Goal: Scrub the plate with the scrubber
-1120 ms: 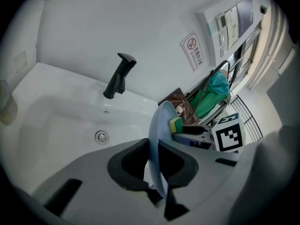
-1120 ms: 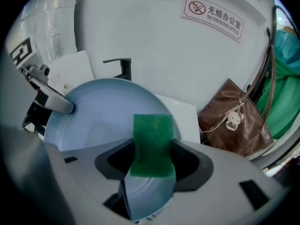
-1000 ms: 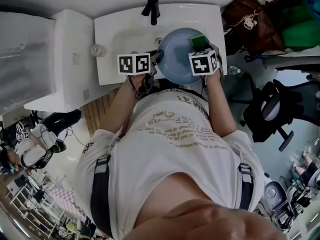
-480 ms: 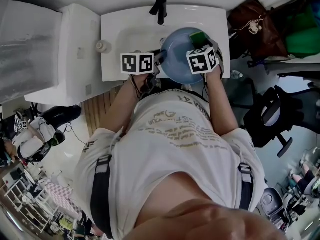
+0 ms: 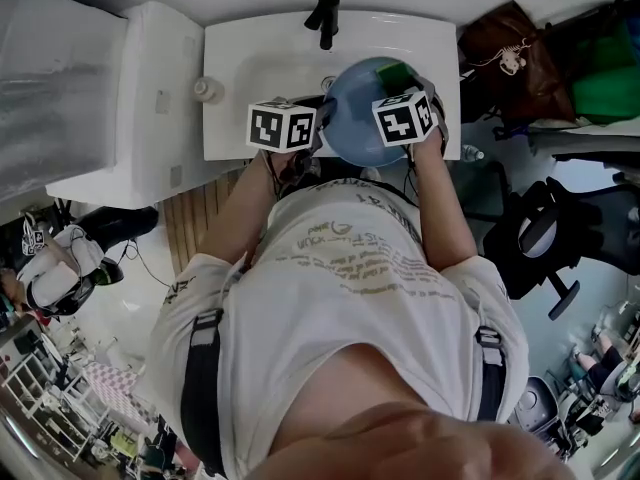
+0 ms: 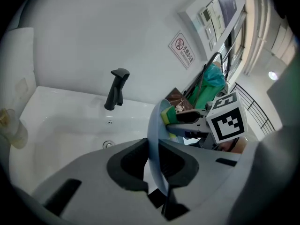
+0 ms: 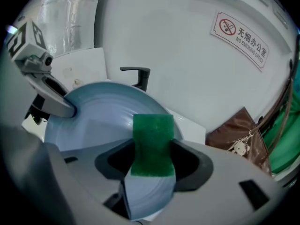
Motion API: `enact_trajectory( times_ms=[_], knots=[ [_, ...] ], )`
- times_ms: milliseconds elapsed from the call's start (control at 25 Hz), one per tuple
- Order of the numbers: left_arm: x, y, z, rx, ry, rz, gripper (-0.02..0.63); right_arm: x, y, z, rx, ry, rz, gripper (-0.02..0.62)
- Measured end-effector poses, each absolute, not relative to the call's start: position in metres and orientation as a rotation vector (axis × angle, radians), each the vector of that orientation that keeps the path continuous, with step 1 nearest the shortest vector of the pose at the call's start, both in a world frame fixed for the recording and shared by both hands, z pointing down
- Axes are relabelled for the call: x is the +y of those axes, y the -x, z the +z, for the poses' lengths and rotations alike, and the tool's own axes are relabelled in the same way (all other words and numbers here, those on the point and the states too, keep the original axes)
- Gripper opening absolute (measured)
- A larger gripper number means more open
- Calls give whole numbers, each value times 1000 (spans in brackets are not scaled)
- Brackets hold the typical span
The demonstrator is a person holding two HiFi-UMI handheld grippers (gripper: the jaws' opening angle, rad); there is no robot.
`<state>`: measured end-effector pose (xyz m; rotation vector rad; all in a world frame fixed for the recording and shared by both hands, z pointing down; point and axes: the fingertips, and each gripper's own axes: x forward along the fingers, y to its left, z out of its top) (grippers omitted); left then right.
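Sliding across now, the right gripper [image 7: 152,170] has carried the scrubber [image 7: 152,144] a little toward the faucet [image 5: 323,16] since a second ago, and both marker cubes have rolled slightly.

Right jaws are clamped hard on that green scrubber, pinching it at the waist, and its far end lies against the face of the blue plate [image 5: 352,118]. From the head view the scrubber sits at the plate's one o'clock.

Over on the other side, the left gripper [image 6: 152,165] has the plate's rim between its pads at the plate's nine o'clock. Those jaws have just been easing open a touch, yet the rim is pinched between them and the plate stands on edge, tilted, in the left gripper view.

Plate's position: held up over the white sink [image 5: 250,68], with the black faucet at its eleven o'clock.

A small pale container [image 5: 207,90] stands on the sink's edge at the plate's nine o'clock, well apart from it. A brown bag [image 5: 500,43] lies beyond the sink at two o'clock, and a no-smoking sign [image 7: 243,39] hangs on the wall above.
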<state>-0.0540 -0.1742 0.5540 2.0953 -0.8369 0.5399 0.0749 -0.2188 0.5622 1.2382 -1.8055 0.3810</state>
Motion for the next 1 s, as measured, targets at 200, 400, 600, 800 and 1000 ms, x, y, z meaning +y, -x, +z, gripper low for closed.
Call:
enact_trajectory(
  times_ms=[200,400,600,800,1000],
  knots=[
    [-176,55,555,-841,-2109,562,51,-222,-63,560,-1820,-1203,329,238],
    [-177,56,556,-845,-2111,580,51,-223,-51,560,-1797,-1130,186,238],
    [-176,57,558,-845,-2103,581,51,-221,-36,558,-1821,-1066,119,238],
    [-176,59,562,-848,-2120,617,51,-211,-1,558,-1945,-937,171,238],
    [-180,67,561,-875,-2122,620,51,-208,15,562,-1945,-900,109,238]
  ],
)
